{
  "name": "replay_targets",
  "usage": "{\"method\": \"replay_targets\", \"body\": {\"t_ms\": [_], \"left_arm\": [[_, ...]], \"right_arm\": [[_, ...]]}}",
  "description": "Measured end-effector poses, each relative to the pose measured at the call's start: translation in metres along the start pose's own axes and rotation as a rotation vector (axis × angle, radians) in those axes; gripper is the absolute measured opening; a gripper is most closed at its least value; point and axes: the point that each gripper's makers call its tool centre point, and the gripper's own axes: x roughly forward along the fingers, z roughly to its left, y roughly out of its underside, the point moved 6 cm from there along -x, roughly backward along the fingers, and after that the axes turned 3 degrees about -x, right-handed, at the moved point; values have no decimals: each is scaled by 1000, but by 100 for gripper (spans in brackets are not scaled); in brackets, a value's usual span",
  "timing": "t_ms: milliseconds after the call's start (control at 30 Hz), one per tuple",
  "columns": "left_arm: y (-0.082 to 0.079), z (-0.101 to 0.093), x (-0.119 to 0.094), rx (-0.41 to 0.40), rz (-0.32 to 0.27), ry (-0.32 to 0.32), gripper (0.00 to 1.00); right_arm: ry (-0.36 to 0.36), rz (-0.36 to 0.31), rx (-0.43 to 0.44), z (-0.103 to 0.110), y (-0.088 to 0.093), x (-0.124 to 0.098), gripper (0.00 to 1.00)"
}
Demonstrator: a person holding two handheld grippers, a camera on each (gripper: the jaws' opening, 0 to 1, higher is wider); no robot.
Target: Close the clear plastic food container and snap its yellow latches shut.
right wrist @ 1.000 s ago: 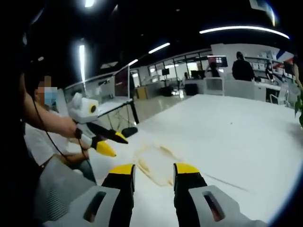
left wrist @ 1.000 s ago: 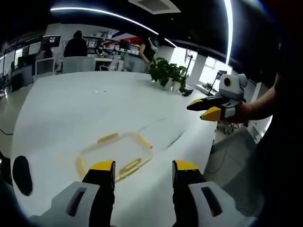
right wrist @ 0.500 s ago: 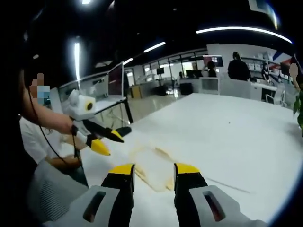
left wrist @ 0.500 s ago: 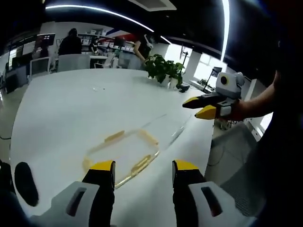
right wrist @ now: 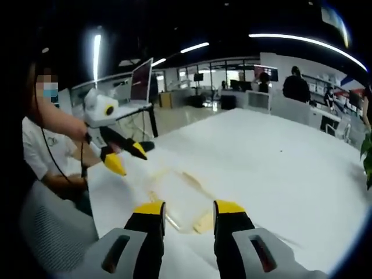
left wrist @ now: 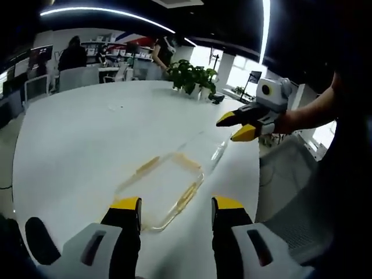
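In my left gripper view the left tongs (left wrist: 175,204) stand parted, holding nothing, above the white counter (left wrist: 75,139). Just beyond their tips lies the clear food container (left wrist: 161,187) with its 2 visible yellow latches (left wrist: 146,165) — flat on the counter. Further right, my right tongs (left wrist: 231,127) hover, parted and empty. In my right gripper view the container (right wrist: 174,195) sits just ahead of those tongs — untouched.

The white bench (left wrist: 87,133) carried a clear container (left wrist: 163,186) with yellow latches (left wrist: 186,200) and a potted plant (left wrist: 189,75).
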Motion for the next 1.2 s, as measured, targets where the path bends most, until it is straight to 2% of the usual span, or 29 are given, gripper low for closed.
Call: {"method": "replay_targets", "body": {"t_ms": [100,200,333,433,700,867,1200], "left_arm": [[0,4,2,-1,2,17,48],[1,8,4,30,18,24,48],[1,12,7,68,35,36,47],[2,14,9,88,50,45,47],[1,25,11,132,76,68,47],[2,31,11,147,86,69,47],[10,38,19,198,140,87,47]], "right_arm": [[-4,24,-26,-1,2,4,32],[-10,39,-34,-1,0,8,33],[-30,80,-100,-1,3,15,33],[-41,92,-111,-3,3,19,34],[-81,183,-237,-4,8,33,35],[-95,207,-262,-5,10,38,36],[-154,301,-351,-11,22,45,40]]}}
